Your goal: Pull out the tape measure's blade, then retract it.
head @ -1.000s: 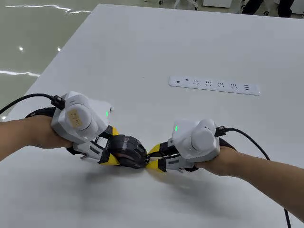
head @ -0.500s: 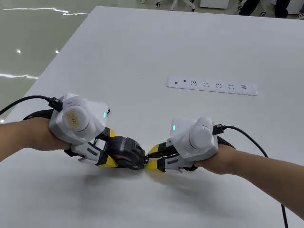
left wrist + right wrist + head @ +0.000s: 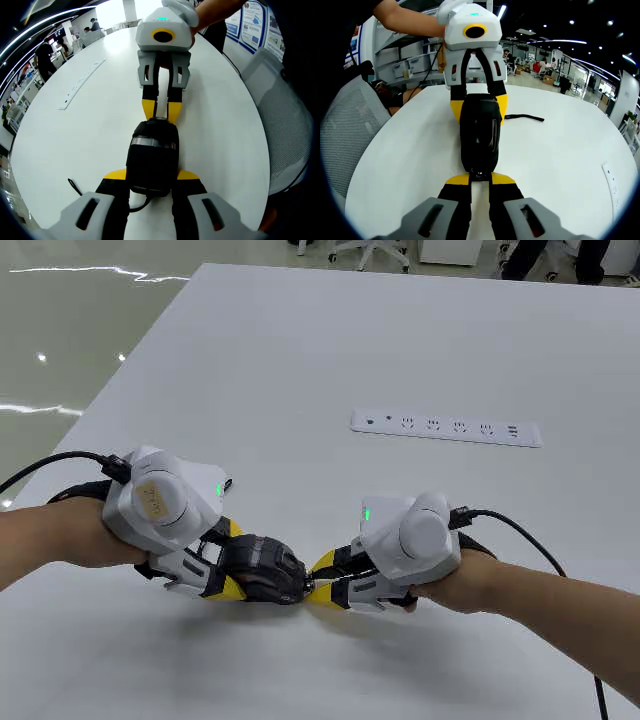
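A black tape measure (image 3: pixel 262 573) lies low over the white table (image 3: pixel 330 350), with my left gripper (image 3: pixel 228 575) shut on its case. In the left gripper view the case (image 3: pixel 152 157) sits between the yellow fingertips (image 3: pixel 116 175) of my left gripper (image 3: pixel 152 176). My right gripper (image 3: pixel 320 580) meets it nose to nose, shut on the blade's end hook right at the case mouth. In the right gripper view my right gripper (image 3: pixel 480 178) pinches that hook below the case (image 3: pixel 480 130). A black wrist strap (image 3: pixel 522 117) trails off the case.
A white power strip (image 3: pixel 445 427) lies further back on the table. The table's left edge (image 3: pixel 110 370) drops to a glossy floor. Black cables (image 3: pixel 540 545) run from both grippers. A grey mesh chair (image 3: pixel 285 130) stands close to the table's near side.
The two grippers stay joined at the tape measure in almost the same place. The head camera has tilted a little, so the whole picture has shifted down.
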Motion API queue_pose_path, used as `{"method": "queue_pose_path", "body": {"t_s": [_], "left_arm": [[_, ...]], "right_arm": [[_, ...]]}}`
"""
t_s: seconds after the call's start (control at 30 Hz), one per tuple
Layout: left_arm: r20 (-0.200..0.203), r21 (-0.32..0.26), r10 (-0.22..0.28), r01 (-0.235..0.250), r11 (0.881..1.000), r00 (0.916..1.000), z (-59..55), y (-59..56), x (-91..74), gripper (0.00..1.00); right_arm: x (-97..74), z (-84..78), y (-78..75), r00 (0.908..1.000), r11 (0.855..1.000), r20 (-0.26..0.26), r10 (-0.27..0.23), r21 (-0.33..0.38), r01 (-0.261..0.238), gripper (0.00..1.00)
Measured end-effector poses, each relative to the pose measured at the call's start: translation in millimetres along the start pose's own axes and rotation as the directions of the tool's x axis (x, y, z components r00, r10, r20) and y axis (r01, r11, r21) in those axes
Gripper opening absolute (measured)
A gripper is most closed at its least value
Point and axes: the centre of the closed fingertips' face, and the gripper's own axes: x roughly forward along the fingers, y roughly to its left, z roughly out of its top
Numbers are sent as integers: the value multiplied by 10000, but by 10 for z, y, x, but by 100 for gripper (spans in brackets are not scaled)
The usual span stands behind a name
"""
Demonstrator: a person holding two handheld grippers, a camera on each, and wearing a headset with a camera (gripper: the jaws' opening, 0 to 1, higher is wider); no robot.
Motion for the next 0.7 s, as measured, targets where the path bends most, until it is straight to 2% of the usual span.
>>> {"method": "queue_pose_path", "body": {"t_s": [0.7], "left_arm": [[-61, -15, -12, 12, 10000, 10000, -3, -18, -10, 27]], "right_arm": [[-10, 10, 9, 10000, 10000, 15, 29, -12, -29, 11]]}}
